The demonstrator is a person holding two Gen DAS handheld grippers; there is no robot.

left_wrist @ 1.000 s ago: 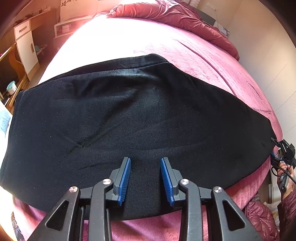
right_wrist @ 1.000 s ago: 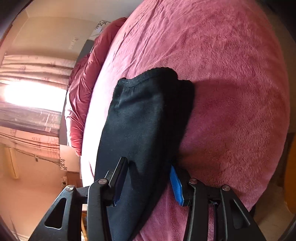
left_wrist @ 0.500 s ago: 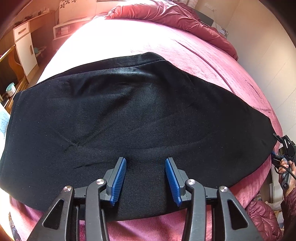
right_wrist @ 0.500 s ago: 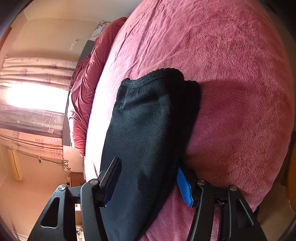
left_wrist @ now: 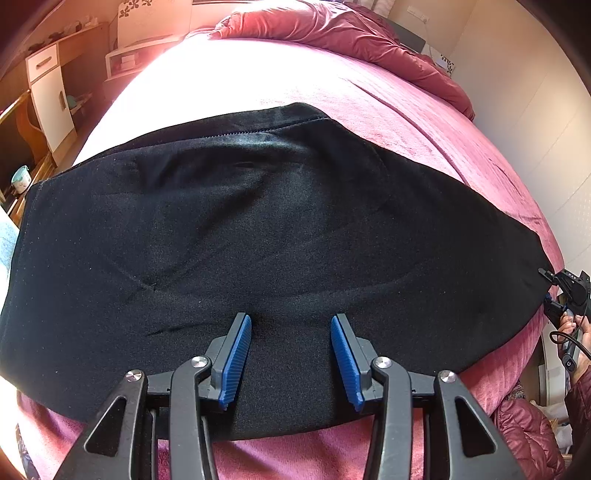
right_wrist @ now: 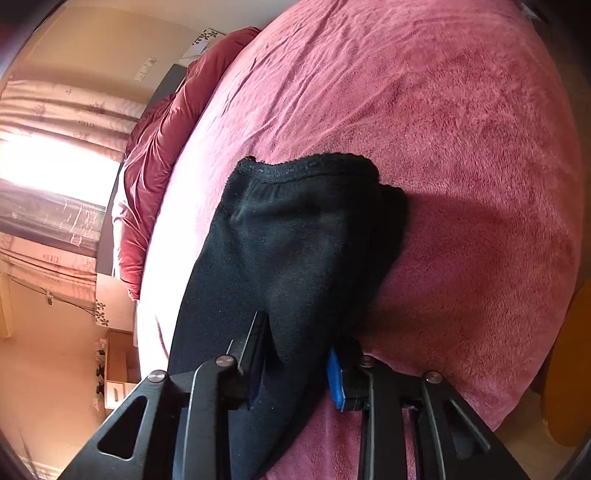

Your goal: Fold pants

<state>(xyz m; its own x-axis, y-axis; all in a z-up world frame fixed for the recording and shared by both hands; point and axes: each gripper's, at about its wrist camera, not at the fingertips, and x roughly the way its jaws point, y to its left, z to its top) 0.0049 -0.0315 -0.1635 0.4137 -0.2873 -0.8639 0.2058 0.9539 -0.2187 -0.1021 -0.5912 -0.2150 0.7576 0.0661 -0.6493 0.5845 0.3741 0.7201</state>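
Black pants [left_wrist: 266, 236] lie spread across a pink-red bed [left_wrist: 424, 122]. My left gripper [left_wrist: 291, 354] hovers open over the pants' near edge, its blue pads apart with nothing between them. In the right wrist view the pants' end with its waistband [right_wrist: 295, 236] rises off the bed. My right gripper [right_wrist: 295, 365] has its jaws on either side of the black fabric and still apart. The right gripper also shows at the far right of the left wrist view [left_wrist: 565, 295], at the pants' end.
A bunched red duvet [left_wrist: 351, 33] lies at the head of the bed. A white cabinet and wooden desk [left_wrist: 48, 96] stand to the left. Bright curtains [right_wrist: 48, 158] and a wall are beyond the bed in the right wrist view.
My left gripper's jaws have opened wider over the pants. My right gripper has drawn back a little along the pants' end, and the fabric between its jaws has lifted.
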